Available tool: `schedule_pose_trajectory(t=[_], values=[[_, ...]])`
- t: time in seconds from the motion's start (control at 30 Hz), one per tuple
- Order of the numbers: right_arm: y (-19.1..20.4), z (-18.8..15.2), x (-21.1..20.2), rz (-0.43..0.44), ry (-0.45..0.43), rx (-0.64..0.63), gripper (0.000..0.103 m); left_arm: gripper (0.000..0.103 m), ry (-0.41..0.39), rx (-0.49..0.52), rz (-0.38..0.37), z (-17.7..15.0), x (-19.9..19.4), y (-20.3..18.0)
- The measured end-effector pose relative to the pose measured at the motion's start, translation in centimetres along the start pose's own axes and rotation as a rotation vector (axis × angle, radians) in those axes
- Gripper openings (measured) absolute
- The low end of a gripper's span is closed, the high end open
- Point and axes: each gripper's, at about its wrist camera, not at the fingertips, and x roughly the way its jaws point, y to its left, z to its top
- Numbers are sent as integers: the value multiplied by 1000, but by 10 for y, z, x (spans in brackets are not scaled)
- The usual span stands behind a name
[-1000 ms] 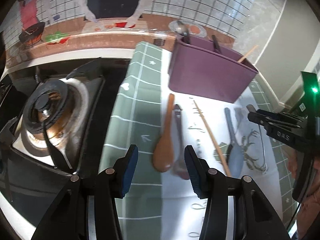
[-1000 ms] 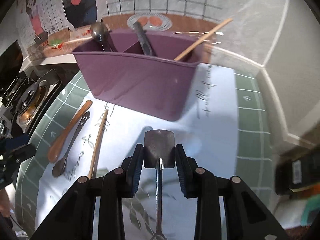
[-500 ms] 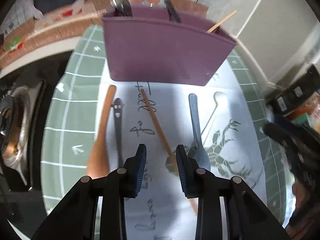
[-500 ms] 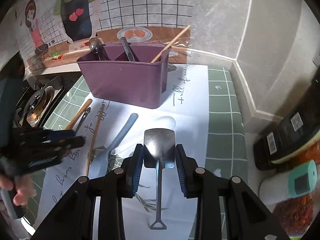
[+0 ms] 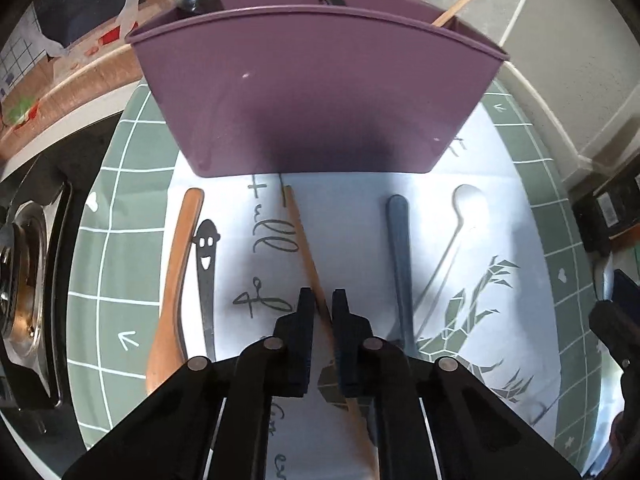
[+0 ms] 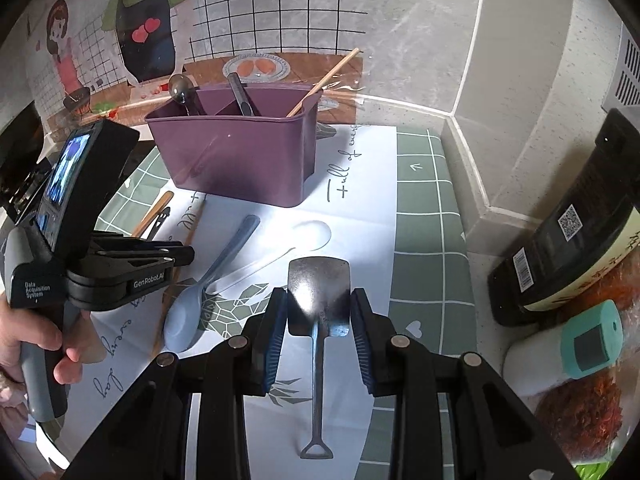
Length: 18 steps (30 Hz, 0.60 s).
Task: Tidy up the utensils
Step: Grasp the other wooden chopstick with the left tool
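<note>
You have three utensils standing in the purple caddy (image 6: 240,152) at the far end of the mat (image 6: 424,208): a metal spoon (image 6: 180,86), a dark handle (image 6: 240,94) and one wooden chopstick (image 6: 328,76). That looks like less than half the job.

Your left gripper (image 5: 322,312) has its jaws pressed nearly together, pinching the second chopstick (image 5: 304,240), which lies on the mat's middle pointing at the caddy's near wall. Your right gripper (image 6: 319,304) pinches the small metal shovel spoon (image 6: 319,280) by the edges of its blade, handle hanging toward you, held above the mat's near right part.

Left on the mat: the wooden spoon (image 5: 176,272) and the black smiley-handled spoon (image 5: 206,280) side by side toward the left edge, the blue spoon (image 6: 208,284) and the clear plastic spoon (image 6: 304,236) crossing near the middle.

Off the mat's right edge sit a dark bottle (image 6: 568,240), a teal-and-white thermometer (image 6: 572,344) and a red-flecked bag (image 6: 580,412); a stove burner (image 5: 24,272) lies off the left edge. The two grippers work close together, and the caddy's tall near wall must be cleared before either utensil can drop in.
</note>
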Motion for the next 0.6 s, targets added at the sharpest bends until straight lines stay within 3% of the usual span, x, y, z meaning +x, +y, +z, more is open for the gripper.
schedule_pose_trajectory(t=[0.13, 0.3, 0.6], values=[[1, -1, -2, 8, -6, 2, 29, 5, -67, 21, -4, -6, -12, -1], [6, -3, -11, 50, -23, 3, 29, 5, -175, 0, -72, -23, -42, 11], [13, -5, -41, 136, -74, 3, 29, 5, -290, -44, -146, -53, -108, 19]])
